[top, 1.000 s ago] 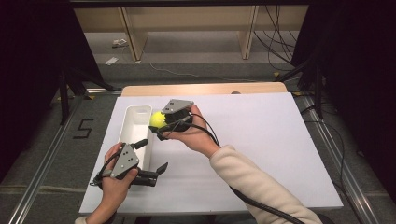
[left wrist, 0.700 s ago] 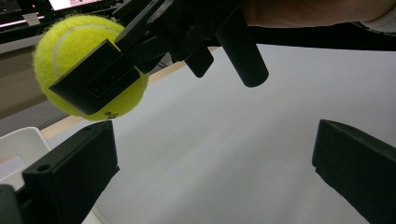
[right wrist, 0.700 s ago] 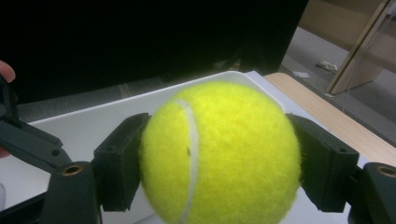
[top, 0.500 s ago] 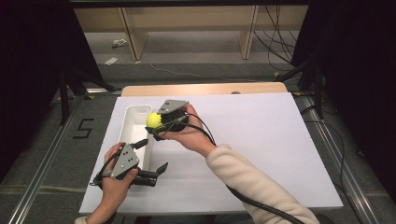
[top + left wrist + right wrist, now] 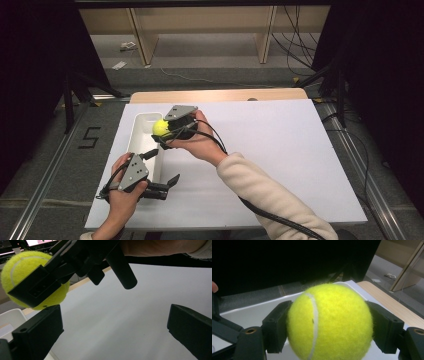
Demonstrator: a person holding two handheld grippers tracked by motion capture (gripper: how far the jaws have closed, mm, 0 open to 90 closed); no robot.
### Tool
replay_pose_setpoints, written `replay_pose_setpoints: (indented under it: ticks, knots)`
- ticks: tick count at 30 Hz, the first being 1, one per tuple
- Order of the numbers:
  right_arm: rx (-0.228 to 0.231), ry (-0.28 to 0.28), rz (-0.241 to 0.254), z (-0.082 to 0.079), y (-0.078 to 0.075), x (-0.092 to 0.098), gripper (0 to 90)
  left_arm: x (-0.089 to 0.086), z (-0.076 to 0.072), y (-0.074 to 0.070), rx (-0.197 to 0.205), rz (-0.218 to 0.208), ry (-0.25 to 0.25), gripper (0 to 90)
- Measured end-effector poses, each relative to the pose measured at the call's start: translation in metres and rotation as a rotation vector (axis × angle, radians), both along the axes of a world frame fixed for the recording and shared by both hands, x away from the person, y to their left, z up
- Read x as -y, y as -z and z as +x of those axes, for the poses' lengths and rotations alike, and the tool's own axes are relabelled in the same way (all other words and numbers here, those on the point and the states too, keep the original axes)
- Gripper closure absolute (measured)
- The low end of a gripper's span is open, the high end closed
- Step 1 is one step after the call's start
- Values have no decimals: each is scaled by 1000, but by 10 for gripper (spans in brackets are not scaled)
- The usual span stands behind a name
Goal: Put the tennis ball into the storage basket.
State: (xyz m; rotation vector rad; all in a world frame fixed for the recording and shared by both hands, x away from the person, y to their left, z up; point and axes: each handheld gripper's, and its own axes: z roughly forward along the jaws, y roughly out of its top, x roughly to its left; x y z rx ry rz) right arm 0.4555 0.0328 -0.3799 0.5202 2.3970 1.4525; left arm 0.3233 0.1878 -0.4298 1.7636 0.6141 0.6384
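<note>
Nearest, the left gripper (image 5: 160,170) sits idle by the white tray's (image 5: 134,132) near end, jaws spread wide with nothing between them. Past it, the right gripper (image 5: 161,131) has its 2 jaws squeezing the tennis ball (image 5: 160,127) (solid grip), held above the tray. Pickup looks done; only the drop into the tray remains.

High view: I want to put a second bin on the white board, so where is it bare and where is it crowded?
The white board is bare right of the right gripper and its sleeve, out to the far and right edges. The near-left corner is crowded: white bin, tennis ball, left gripper.
</note>
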Motion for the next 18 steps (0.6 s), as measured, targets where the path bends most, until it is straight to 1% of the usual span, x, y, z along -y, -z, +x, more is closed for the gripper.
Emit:
replay_pose_setpoints:
  ticks: [9,18]
  knots:
    - [5,-12,0,3,-4,-6,264,0,0,0,-1,2,1,0]
    - [-3,-12,-6,7,-6,-10,264,1,0,0,1,7,3,0]
